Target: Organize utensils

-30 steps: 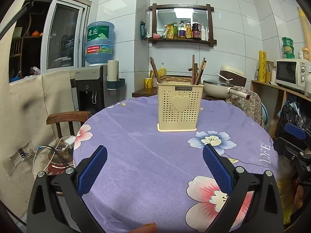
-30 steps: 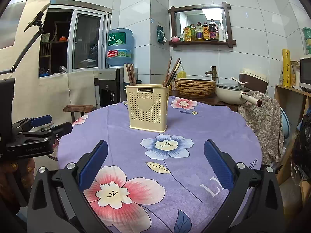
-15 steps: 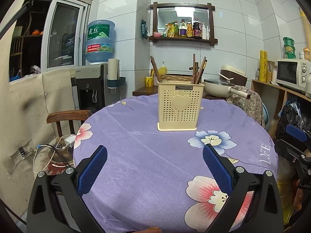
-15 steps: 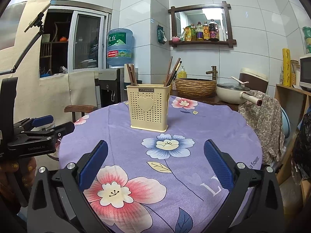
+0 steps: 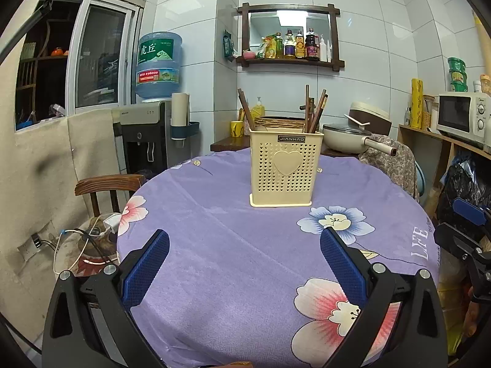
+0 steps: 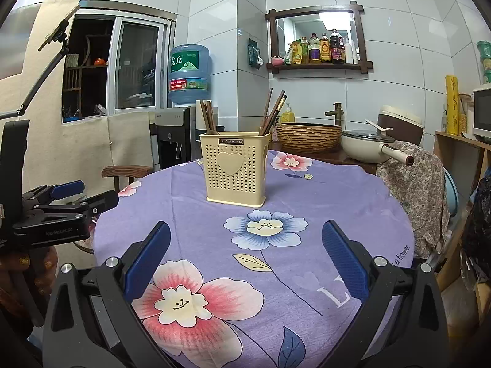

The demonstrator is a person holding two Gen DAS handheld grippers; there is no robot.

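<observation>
A cream perforated utensil holder (image 5: 285, 168) with a heart on its front stands upright near the far middle of the round table (image 5: 214, 245), also visible as the holder (image 6: 234, 170) in the right wrist view. Dark wooden chopsticks (image 5: 314, 110) and a spoon handle (image 5: 245, 109) stick out of it; the chopsticks (image 6: 273, 112) lean right. My left gripper (image 5: 245, 240) is open and empty over the near table edge. My right gripper (image 6: 245, 230) is open and empty too, well short of the holder.
The purple flowered cloth (image 6: 276, 245) covers the table. A wooden chair (image 5: 107, 184) stands at the left, a water dispenser (image 5: 153, 116) behind it. A pan (image 6: 368, 148) and woven basket (image 6: 308, 136) sit on the counter beyond. The left gripper's body (image 6: 52, 214) shows at the left.
Both views have shifted only slightly; the holder sits a touch nearer centre in the right wrist view. Both grippers stay open and empty.
</observation>
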